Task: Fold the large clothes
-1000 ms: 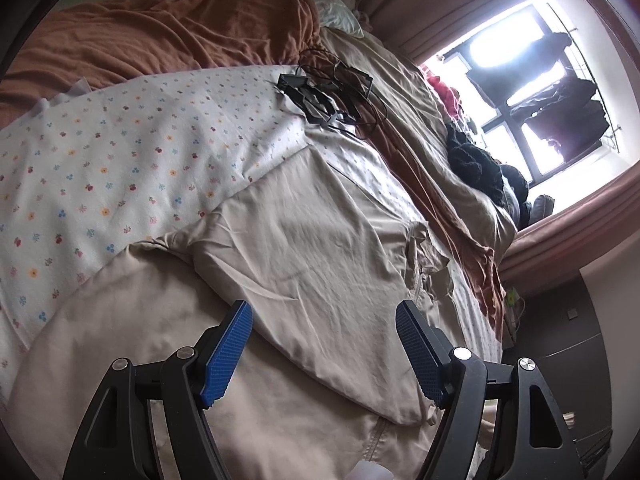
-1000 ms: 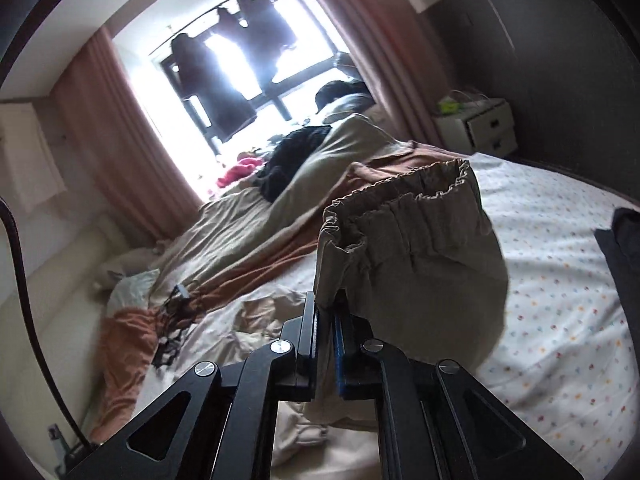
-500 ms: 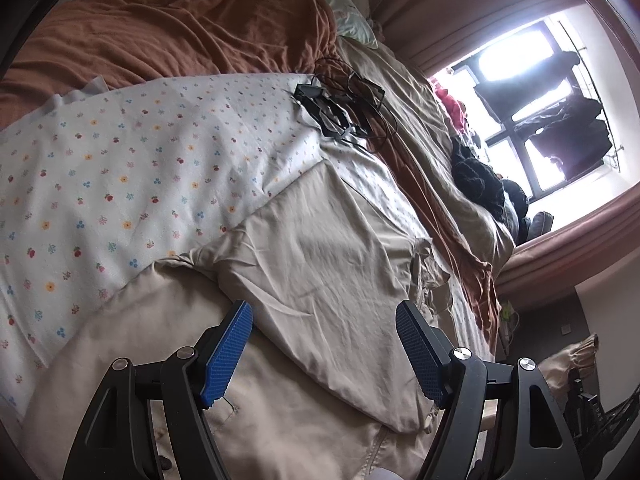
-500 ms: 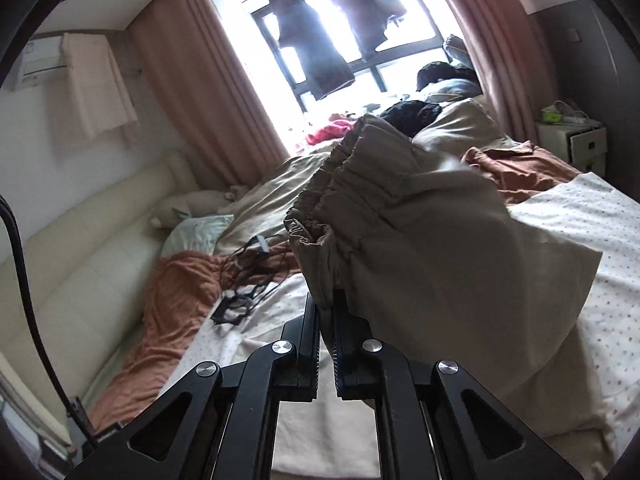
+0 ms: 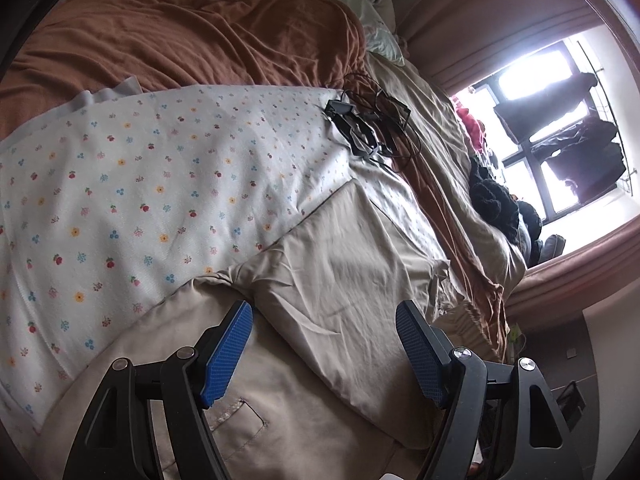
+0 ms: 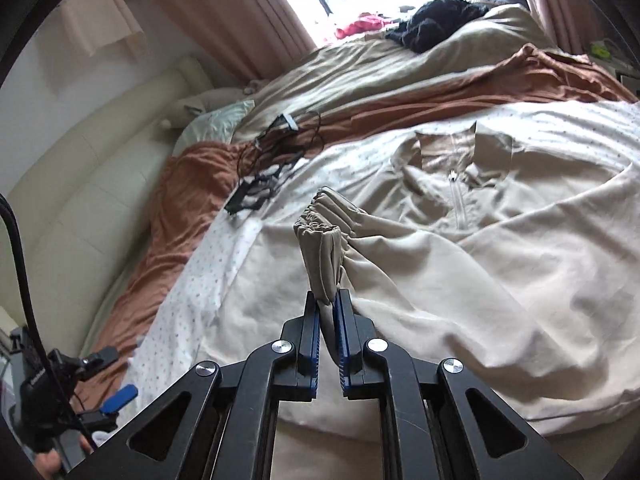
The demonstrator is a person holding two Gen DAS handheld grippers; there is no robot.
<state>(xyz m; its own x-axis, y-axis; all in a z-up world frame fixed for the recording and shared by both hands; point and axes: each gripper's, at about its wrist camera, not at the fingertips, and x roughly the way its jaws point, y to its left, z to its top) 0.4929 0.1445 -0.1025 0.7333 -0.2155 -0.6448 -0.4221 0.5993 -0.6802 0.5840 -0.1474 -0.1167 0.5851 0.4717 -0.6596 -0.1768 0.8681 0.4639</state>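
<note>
Beige jacket [image 6: 500, 264] lies spread on the floral sheet [image 5: 152, 184], collar at the far side; its gathered cuff [image 6: 324, 236] stands between the pads of the right gripper [image 6: 328, 308], whose jaws have just been opening, the cloth not yet dropped; left gripper [image 5: 324, 344] hovers spread wide over the jacket, holding nothing; cables [image 6: 272, 160] lie far left.
</note>
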